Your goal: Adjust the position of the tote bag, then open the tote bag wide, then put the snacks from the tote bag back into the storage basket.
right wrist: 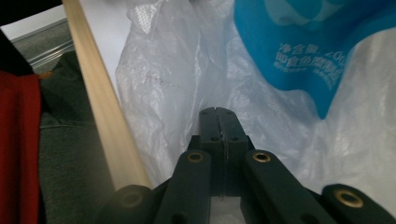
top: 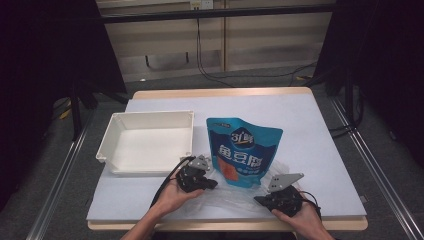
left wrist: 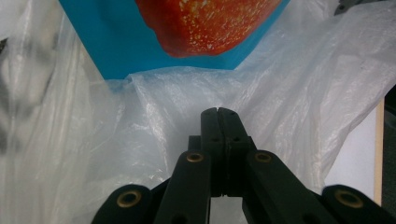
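White-topped table (top: 310, 130) w/ blue foil snack pouch (top: 242, 150): my left gripper (left wrist: 218, 110) & right gripper (right wrist: 218, 110) both pinch clear plastic bag (left wrist: 154, 130), jaws fully closed.

The thin clear plastic bag (top: 235, 192) lies under the glossy blue snack pouch (top: 243, 150), so the stretch beneath the pouch is hidden. In the left gripper view the pouch (left wrist: 116, 42) runs off the frame at twelve o'clock, its red picture cut short. In the right gripper view its small white print (right wrist: 310, 60) is too fine to read, and whether film sits between the closed jaws cannot be told.
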The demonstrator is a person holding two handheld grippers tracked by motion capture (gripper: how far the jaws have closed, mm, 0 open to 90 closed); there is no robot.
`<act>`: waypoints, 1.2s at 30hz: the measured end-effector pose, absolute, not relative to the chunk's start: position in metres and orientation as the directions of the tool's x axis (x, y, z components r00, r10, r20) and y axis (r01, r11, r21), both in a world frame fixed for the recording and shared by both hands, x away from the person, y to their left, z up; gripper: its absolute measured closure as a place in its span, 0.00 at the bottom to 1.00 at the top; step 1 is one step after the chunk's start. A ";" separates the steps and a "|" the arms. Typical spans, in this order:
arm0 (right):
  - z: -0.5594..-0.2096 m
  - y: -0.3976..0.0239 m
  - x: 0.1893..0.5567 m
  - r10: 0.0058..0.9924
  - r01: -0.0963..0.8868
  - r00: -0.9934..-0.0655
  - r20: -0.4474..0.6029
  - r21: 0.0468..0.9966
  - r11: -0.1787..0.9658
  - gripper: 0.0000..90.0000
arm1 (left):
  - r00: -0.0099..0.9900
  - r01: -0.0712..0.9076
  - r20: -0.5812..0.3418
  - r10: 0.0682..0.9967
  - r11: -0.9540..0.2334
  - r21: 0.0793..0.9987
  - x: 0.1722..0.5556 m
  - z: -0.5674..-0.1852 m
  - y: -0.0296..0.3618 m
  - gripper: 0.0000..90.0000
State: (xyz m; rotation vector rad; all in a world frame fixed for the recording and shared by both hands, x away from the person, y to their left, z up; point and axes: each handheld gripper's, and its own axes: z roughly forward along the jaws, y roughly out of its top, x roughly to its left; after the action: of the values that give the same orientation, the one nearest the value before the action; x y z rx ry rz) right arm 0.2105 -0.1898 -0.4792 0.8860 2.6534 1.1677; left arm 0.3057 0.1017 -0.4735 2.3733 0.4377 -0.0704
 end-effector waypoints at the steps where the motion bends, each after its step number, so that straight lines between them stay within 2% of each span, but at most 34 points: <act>1: -0.479 -0.190 0.210 0.551 0.471 -0.824 0.133 0.702 0.534 1.00 | 0.942 0.328 -0.170 0.289 -0.689 0.646 0.305 -0.474 0.102 1.00; 5: -0.478 -0.193 0.205 0.532 0.462 -0.835 0.138 0.702 0.543 1.00 | 0.948 0.311 -0.158 0.275 -0.716 0.625 0.297 -0.471 0.104 1.00; 8: -0.474 -0.200 0.203 0.562 0.461 -0.816 0.137 0.741 0.489 1.00 | 0.954 0.297 -0.170 0.246 -0.725 0.622 0.292 -0.470 0.111 1.00; 14: -0.464 -0.215 0.204 0.624 0.455 -0.770 0.135 0.801 0.388 0.96 | 0.949 0.314 -0.184 0.257 -0.699 0.642 0.294 -0.469 0.115 1.00; 21: -0.455 -0.234 0.204 0.657 0.429 -0.737 0.157 0.860 0.276 0.93 | 0.948 0.309 -0.180 0.263 -0.623 0.718 0.295 -0.456 0.124 0.98; 24: -0.451 -0.237 0.203 0.660 0.420 -0.735 0.156 0.869 0.262 0.90 | 0.946 0.314 -0.185 0.268 -0.602 0.734 0.296 -0.454 0.126 0.97; 29: -0.444 -0.245 0.200 0.672 0.395 -0.728 0.136 0.884 0.249 0.83 | 0.941 0.322 -0.188 0.283 -0.566 0.759 0.297 -0.446 0.134 0.89; 32: -0.443 -0.246 0.200 0.668 0.390 -0.733 0.128 0.884 0.257 0.79 | 0.952 0.286 -0.164 0.260 -0.550 0.785 0.295 -0.439 0.140 0.82; 36: -0.439 -0.250 0.199 0.669 0.375 -0.733 0.125 0.895 0.243 0.74 | 0.943 0.294 -0.152 0.297 -0.525 0.799 0.296 -0.432 0.148 0.73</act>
State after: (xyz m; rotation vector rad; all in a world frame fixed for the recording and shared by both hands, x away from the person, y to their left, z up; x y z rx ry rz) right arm 0.1986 -0.2500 -0.4390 0.9709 2.2361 1.4856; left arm 0.2960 0.1476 -0.4319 2.1524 0.4172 0.0043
